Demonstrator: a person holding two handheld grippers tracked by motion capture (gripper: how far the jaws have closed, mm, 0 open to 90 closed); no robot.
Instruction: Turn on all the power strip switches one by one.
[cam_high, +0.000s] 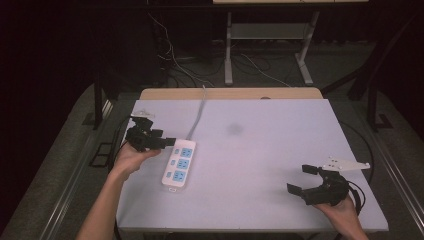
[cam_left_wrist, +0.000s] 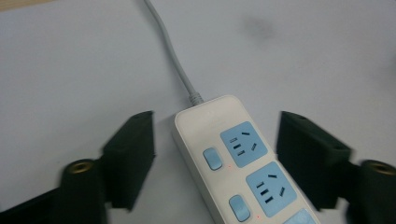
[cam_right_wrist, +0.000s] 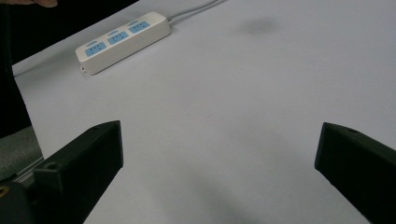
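I see the white power strip (cam_high: 179, 164) lying flat on the left part of the pale counter (cam_high: 260, 150), its grey cord (cam_high: 199, 112) running off over the far edge; in the left gripper view its near end is cut off by the frame, and I cannot read any writing on it. My left hand-held gripper (cam_left_wrist: 215, 158) is raised at the strip's cord end, palm up under it, jaws spread wide to either side of the strip without touching it. My right hand-held gripper (cam_high: 305, 180) sits low near the counter's front right corner, jaws parted over bare surface, grasping nothing. A dark smudge (cam_high: 234, 129) marks the counter's middle.
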